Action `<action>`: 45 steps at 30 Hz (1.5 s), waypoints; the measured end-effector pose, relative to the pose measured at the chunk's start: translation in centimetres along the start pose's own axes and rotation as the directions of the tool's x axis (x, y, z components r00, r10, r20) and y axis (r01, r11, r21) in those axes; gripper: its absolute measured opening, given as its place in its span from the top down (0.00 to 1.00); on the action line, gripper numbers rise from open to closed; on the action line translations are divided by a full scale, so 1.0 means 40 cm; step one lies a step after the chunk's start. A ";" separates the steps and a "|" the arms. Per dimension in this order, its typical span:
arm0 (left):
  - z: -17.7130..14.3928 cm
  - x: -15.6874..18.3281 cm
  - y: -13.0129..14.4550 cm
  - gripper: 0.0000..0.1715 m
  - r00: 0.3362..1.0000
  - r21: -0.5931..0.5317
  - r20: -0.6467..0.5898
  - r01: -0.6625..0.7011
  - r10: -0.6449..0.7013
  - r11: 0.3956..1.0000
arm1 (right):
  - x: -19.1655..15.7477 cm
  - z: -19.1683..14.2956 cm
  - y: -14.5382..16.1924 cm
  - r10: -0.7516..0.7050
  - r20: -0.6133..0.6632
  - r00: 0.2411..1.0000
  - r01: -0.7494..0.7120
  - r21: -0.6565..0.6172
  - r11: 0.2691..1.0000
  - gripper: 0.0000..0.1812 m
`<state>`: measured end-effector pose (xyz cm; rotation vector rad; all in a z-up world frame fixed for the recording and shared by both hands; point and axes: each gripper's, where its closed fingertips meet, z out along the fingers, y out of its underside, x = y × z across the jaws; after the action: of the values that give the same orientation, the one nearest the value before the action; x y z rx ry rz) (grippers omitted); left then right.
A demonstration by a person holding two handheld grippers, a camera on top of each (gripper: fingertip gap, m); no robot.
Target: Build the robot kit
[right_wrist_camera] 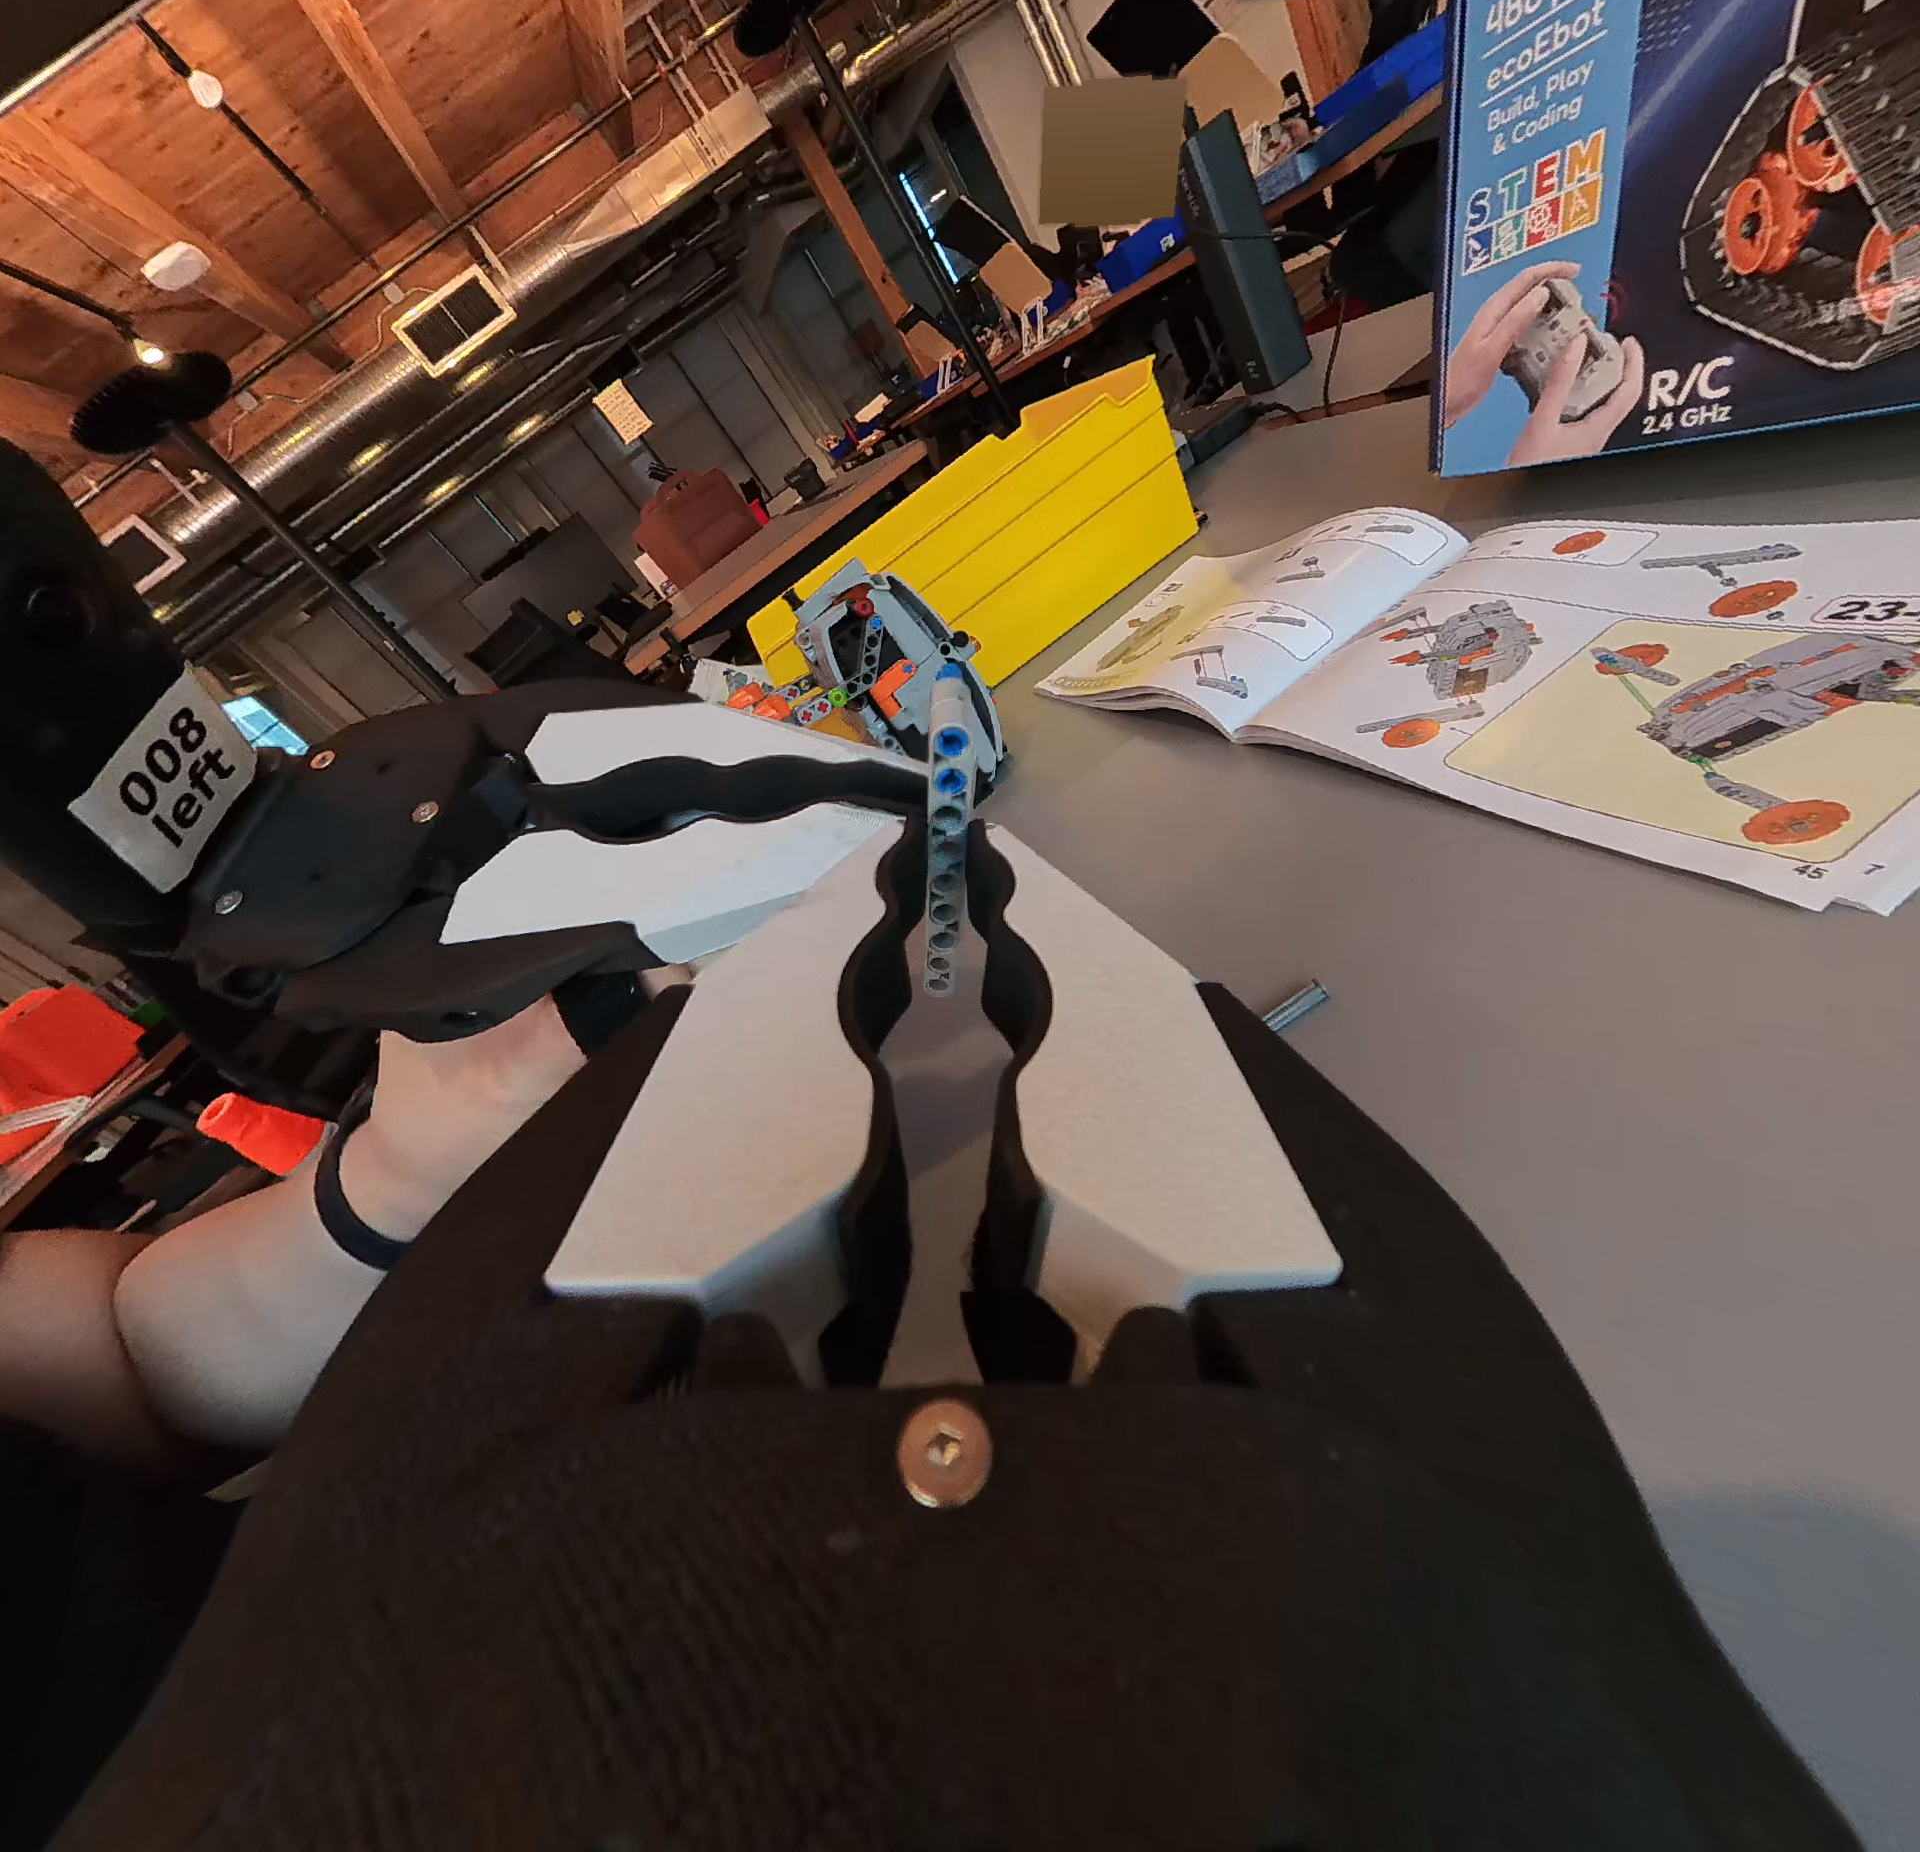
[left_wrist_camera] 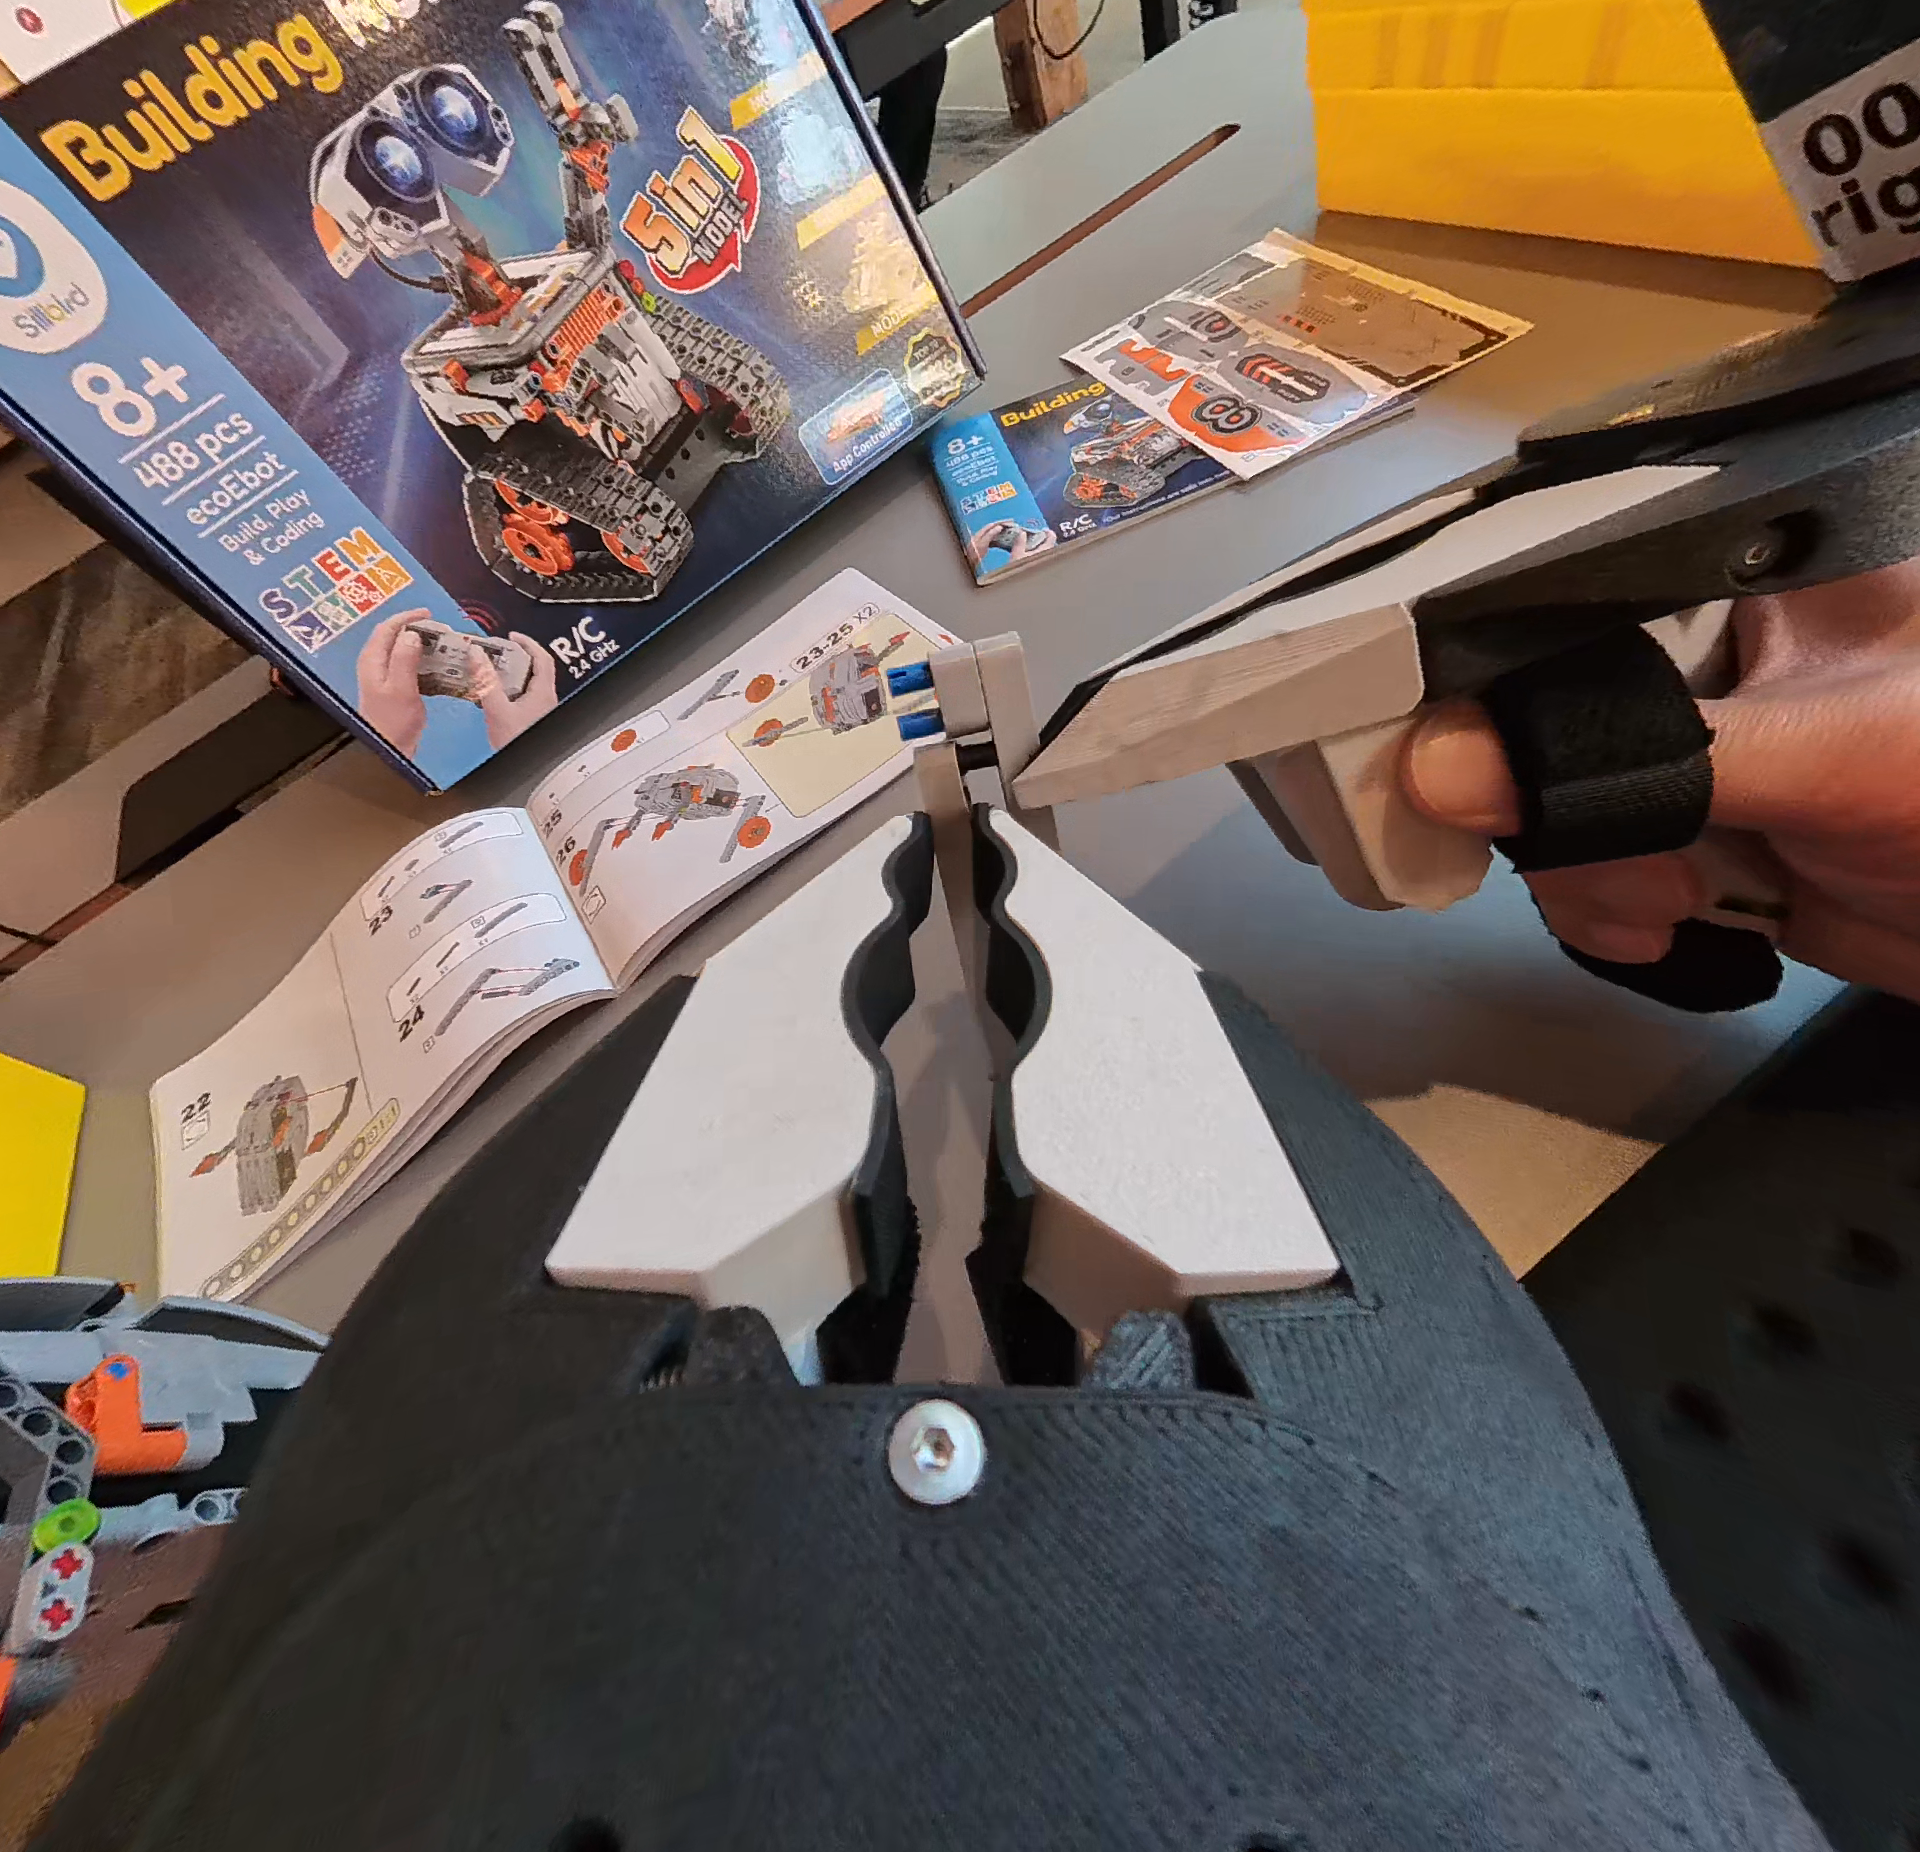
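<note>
A workshop or maker space of industrial kind is shown. Overhead, a wooden plank ceiling (right_wrist_camera: 343,140) with heavy beams is seen, and bare metal ducts (right_wrist_camera: 582,275) and a vent grille (right_wrist_camera: 454,319) are hung beneath it. Long workbenches (right_wrist_camera: 1049,348) loaded with blue bins (right_wrist_camera: 1138,244) are lined up in the background. Nearer, a grey work table (right_wrist_camera: 1455,1127) is spread with a yellow parts bin (right_wrist_camera: 1039,524), an open instruction booklet (right_wrist_camera: 1455,680), a building-kit box (left_wrist_camera: 447,327) and loose kit pieces (left_wrist_camera: 94,1439).

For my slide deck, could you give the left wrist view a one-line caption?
Left gripper pinches a grey beam assembly with blue pins; the right gripper meets it over an open instruction booklet.
</note>
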<state>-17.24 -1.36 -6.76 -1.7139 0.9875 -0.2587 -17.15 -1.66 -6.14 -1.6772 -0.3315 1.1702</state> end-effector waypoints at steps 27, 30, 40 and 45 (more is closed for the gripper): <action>-0.006 -0.004 0.011 0.96 0.994 0.004 -0.097 0.041 -0.041 0.999 | -0.006 0.008 0.011 -0.010 0.012 1.000 0.010 -0.006 1.000 0.97; -0.007 -0.002 0.009 0.96 0.993 0.013 -0.110 0.039 -0.037 0.999 | -0.006 0.007 0.009 -0.007 0.014 1.000 0.007 -0.004 1.000 0.97; -0.012 0.003 0.008 0.96 0.988 0.030 -0.150 0.037 -0.032 0.999 | -0.009 0.006 0.010 -0.035 0.010 0.999 0.035 -0.014 0.999 0.97; -0.018 0.005 0.005 0.95 0.980 0.043 -0.195 0.057 -0.048 0.997 | -0.012 0.005 0.009 -0.040 0.012 0.999 0.040 -0.014 0.999 0.97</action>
<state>-17.65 -2.00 -6.72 -1.6956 1.0694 -0.4886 -17.65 -2.02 -6.19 -1.6689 -0.3798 1.1512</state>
